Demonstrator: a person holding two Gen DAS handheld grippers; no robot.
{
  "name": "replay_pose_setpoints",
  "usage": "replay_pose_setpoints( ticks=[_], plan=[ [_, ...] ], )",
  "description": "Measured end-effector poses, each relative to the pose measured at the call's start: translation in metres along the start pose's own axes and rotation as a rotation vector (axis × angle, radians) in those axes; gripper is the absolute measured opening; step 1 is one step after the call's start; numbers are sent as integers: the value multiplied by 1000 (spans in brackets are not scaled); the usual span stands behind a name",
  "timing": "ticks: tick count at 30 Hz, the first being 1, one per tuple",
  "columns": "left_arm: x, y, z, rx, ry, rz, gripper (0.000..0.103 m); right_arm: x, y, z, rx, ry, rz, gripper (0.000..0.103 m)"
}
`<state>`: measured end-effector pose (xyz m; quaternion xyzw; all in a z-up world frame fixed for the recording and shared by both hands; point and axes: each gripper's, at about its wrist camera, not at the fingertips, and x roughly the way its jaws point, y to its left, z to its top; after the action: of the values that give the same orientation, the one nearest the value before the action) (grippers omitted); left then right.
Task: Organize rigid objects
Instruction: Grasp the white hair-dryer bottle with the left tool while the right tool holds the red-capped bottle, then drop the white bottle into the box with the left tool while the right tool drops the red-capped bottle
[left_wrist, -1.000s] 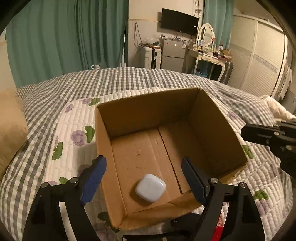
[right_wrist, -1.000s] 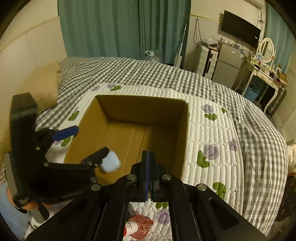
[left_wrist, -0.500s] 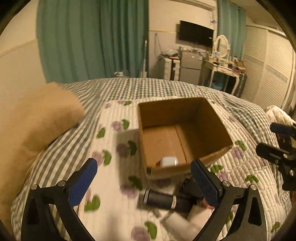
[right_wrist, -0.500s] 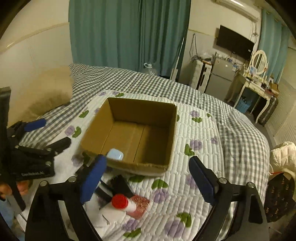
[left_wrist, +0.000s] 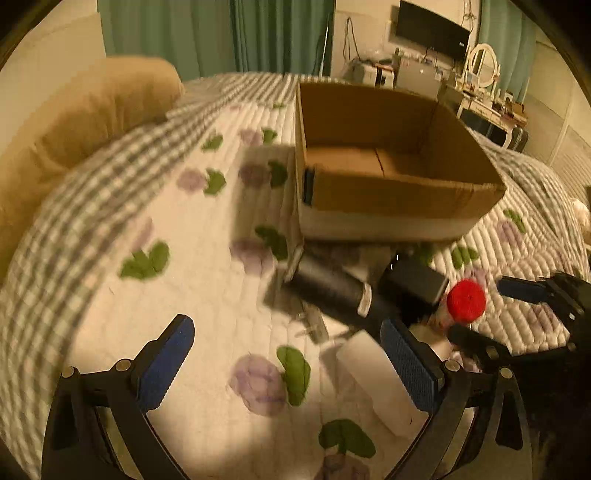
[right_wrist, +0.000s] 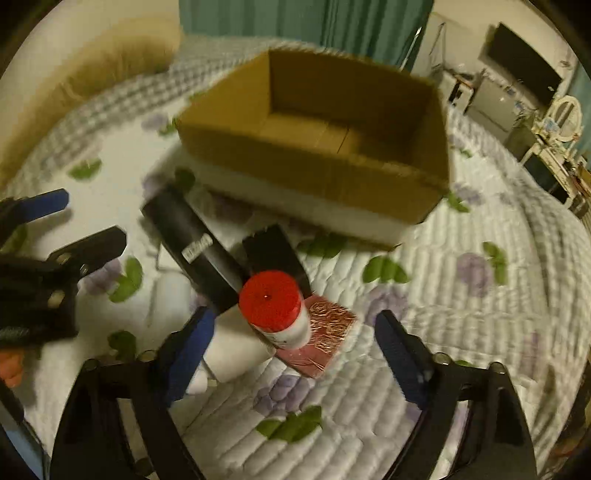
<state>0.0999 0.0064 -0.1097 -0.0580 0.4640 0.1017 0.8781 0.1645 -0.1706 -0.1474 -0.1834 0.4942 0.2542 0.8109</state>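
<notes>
An open cardboard box (left_wrist: 391, 166) (right_wrist: 314, 147) sits on the quilt. In front of it lies a small pile: a black cylinder (left_wrist: 328, 284) (right_wrist: 195, 240), a black box (left_wrist: 413, 284) (right_wrist: 275, 251), a red-capped white bottle (left_wrist: 466, 299) (right_wrist: 273, 306), a white box (left_wrist: 373, 373) (right_wrist: 236, 347) and a pink packet of paper clips (right_wrist: 325, 336). My left gripper (left_wrist: 286, 362) (right_wrist: 66, 223) stands wide open over the quilt, holding nothing. My right gripper (right_wrist: 295, 358) (left_wrist: 495, 314) hovers just short of the bottle, its jaws closing without touching it.
The floral quilt (left_wrist: 192, 258) covers a checked bedspread (left_wrist: 92, 192). A tan pillow (left_wrist: 85, 122) lies at the far left. A dresser with a mirror (left_wrist: 480, 74) and a TV (left_wrist: 432, 27) stand beyond the bed.
Both grippers have pulled back from over the box and sunk toward the pile in front of it. The right gripper went from shut to open. The pale case in the box is now hidden.
</notes>
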Motion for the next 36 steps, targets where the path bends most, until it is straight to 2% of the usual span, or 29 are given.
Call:
replay_pose_setpoints(
  ticks=[2, 3, 4, 9, 13, 18, 21, 22, 23, 28, 32, 36],
  plan=[
    [5, -1, -4, -3, 13, 13, 103, 11, -4, 2, 25, 15, 49, 59],
    [6, -3, -7, -3, 17, 17, 103, 15, -5, 2, 35, 21, 70, 46],
    [7, -5, -9, -3, 23, 15, 103, 18, -6, 2, 42, 25, 81, 43],
    [8, -24, -17, 30, 47, -8, 103, -5, -12, -4, 70, -68, 63, 37],
    [14, -41, -27, 46, 87, -41, 103, -31, -16, -9, 77, -157, 11, 36],
    [26, -61, -38, 90, 120, -74, 99, -55, -22, -15, 74, -218, 15, 36],
    [32, -67, -41, 100, 144, -130, 83, -65, -23, -19, 70, -242, 28, 36],
    [32, -70, -42, 108, 149, -149, 73, -66, -22, -19, 68, -248, 32, 36],
    [31, -72, -42, 122, 153, -165, 68, -66, -21, -18, 67, -253, 38, 36],
    [25, -71, -43, 135, 154, -203, 55, -75, -18, -22, 58, -284, 29, 36],
    [11, -71, -39, 162, 120, -217, 43, -84, -16, -22, 58, -306, 19, 36],
    [5, -64, -31, 160, 107, -239, 41, -90, -15, -22, 53, -316, 5, 36]
  ],
)
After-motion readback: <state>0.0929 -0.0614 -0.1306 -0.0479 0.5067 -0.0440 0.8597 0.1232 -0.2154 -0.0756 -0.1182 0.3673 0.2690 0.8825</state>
